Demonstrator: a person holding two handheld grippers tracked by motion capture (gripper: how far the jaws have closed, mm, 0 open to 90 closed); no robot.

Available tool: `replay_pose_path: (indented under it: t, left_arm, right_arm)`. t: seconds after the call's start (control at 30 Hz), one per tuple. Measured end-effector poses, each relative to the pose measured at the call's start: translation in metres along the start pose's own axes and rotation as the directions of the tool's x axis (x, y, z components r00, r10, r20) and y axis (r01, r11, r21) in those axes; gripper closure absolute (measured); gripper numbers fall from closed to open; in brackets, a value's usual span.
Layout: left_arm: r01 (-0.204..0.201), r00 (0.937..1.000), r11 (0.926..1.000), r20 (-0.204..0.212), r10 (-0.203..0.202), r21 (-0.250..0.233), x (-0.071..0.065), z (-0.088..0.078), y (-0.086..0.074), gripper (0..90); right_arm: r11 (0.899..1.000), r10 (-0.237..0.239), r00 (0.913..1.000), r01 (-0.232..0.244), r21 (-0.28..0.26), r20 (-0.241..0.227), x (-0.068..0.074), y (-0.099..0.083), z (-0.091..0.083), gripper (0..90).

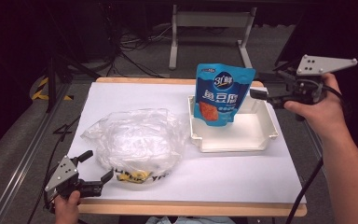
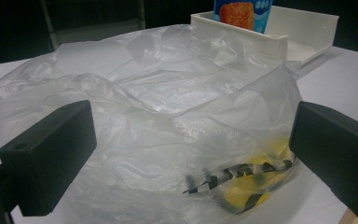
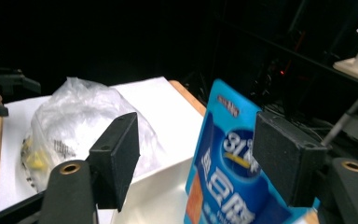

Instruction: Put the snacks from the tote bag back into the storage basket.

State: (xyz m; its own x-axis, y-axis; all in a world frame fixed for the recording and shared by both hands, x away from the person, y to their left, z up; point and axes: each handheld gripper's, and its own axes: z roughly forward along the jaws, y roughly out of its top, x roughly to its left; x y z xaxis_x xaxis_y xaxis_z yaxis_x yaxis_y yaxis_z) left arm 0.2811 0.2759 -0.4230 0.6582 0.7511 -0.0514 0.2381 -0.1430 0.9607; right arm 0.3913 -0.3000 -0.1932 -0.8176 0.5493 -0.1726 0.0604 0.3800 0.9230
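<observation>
- Tabletop (image 1: 242, 175): white sheet over a wooden board; dark room behind, with a grey metal frame (image 1: 209, 23) and floor cables.
- White tray (image 1: 233, 135): right of centre on the sheet.
- Blue snack pouch (image 1: 221, 93): upright in the tray, leaning on its back wall.
- Clear plastic bag (image 1: 135, 140): crumpled, left of the tray, yellow print at its near edge.
- Your left gripper (image 1: 94, 169): low at the near left corner, fingers spread wide, holding nothing, facing the bag's near edge.
- Your right gripper (image 1: 261, 95): raised by the tray's far right corner, fingers apart and empty beside the pouch's top edge.
</observation>
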Motion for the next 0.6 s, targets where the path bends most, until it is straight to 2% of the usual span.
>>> replay_pose_path:
  t: [0.03, 0.07, 0.1, 0.13, 0.23, 0.27, 0.4, 0.47, 0.6]
  left_arm:
    - [0.0, 1.0, 1.0, -0.001, 0.0, -0.001, 0.0, 0.0, 0.0, 1.3]
    - [0.001, 1.0, 1.0, 0.0, -0.001, -0.002, 0.0, 0.0, 0.0, 1.3]
    - [0.0, 1.0, 1.0, 0.001, 0.0, 0.002, 0.0, 0.0, 0.0, 1.3]
    - [-0.004, 1.0, 1.0, 0.003, 0.004, 0.004, 0.0, 0.001, 0.001, 1.3]
    - [-0.003, 1.0, 1.0, 0.0, 0.003, 0.003, -0.001, 0.002, 0.001, 1.3]
    - [-0.004, 1.0, 1.0, 0.001, 0.004, 0.003, -0.001, 0.002, 0.001, 1.3]
    - [-0.005, 1.0, 1.0, 0.001, 0.005, 0.005, 0.0, 0.002, 0.001, 1.3]
    - [-0.004, 1.0, 1.0, -0.001, 0.004, 0.004, 0.0, 0.002, 0.001, 1.3]
    - [-0.002, 1.0, 1.0, 0.002, 0.002, 0.0, 0.0, 0.002, 0.001, 1.3]
  right_arm:
    - [1.0, -0.005, 0.9999, 0.005, 0.004, 0.012, 0.002, -0.004, -0.002, 31.8]
    - [1.0, -0.014, 0.9988, 0.014, 0.011, 0.047, 0.006, -0.012, -0.007, 30.0]
    - [1.0, -0.014, 0.9988, 0.014, 0.011, 0.047, 0.006, -0.012, -0.007, 30.0]
    - [1.0, 0.005, 0.9979, -0.005, -0.004, 0.064, 0.01, -0.021, -0.012, 29.3]
    - [1.0, 0.024, 0.9972, -0.023, -0.015, 0.071, 0.013, -0.028, -0.016, 26.9]
    - [0.998, 0.062, 0.9943, -0.062, -0.006, 0.087, 0.017, -0.035, -0.017, 24.9]
    - [0.999, 0.046, 0.9903, -0.049, 0.019, 0.131, 0.027, -0.045, -0.018, 23.0]
    - [0.998, 0.062, 0.9898, -0.063, 0.009, 0.128, 0.034, -0.052, -0.018, 21.7]
    - [0.998, 0.06, 0.9907, -0.063, 0.018, 0.122, 0.044, -0.063, -0.016, 19.2]
